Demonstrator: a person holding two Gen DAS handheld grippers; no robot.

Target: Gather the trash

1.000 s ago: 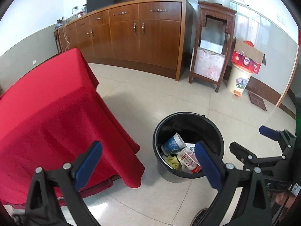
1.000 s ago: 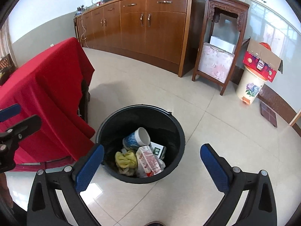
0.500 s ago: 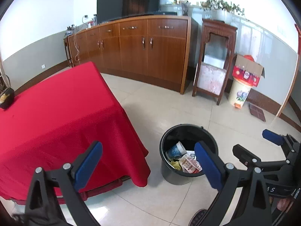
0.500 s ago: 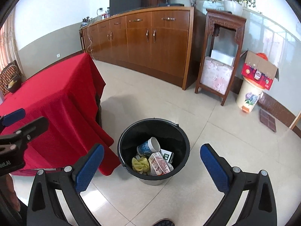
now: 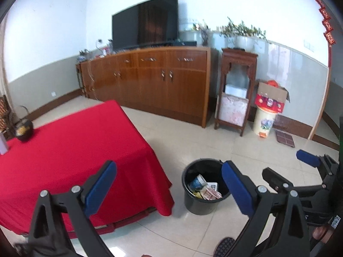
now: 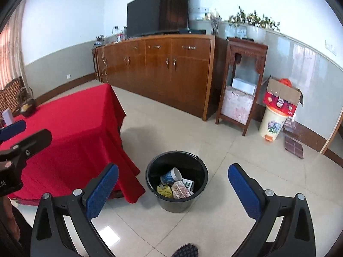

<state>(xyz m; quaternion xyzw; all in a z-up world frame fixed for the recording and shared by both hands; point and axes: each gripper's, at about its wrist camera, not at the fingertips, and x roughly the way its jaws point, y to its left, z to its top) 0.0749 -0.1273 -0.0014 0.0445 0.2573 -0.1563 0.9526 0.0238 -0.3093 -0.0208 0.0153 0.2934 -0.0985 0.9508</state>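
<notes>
A black trash bucket (image 6: 201, 184) stands on the tiled floor beside the red-clothed table (image 6: 70, 128). Inside it lie a blue-and-white paper cup (image 6: 171, 176), a yellow rag (image 6: 164, 191), a red-and-white carton (image 6: 181, 190) and a small green-and-white box (image 6: 188, 183). The bucket also shows in the left wrist view (image 5: 199, 203). My left gripper (image 5: 169, 189) is open and empty, high above the table corner and bucket. My right gripper (image 6: 173, 190) is open and empty, high above the bucket.
A long wooden sideboard (image 6: 163, 72) with a TV (image 6: 158, 10) lines the back wall. A carved wooden stand (image 6: 242, 81) and a flowered bin (image 6: 271, 126) with a cardboard box on it stand to the right. A dark basket (image 5: 23, 129) sits on the table's far left.
Both grippers have risen and pulled back from the bucket, which now looks smaller and farther below. The jaws stay open.
</notes>
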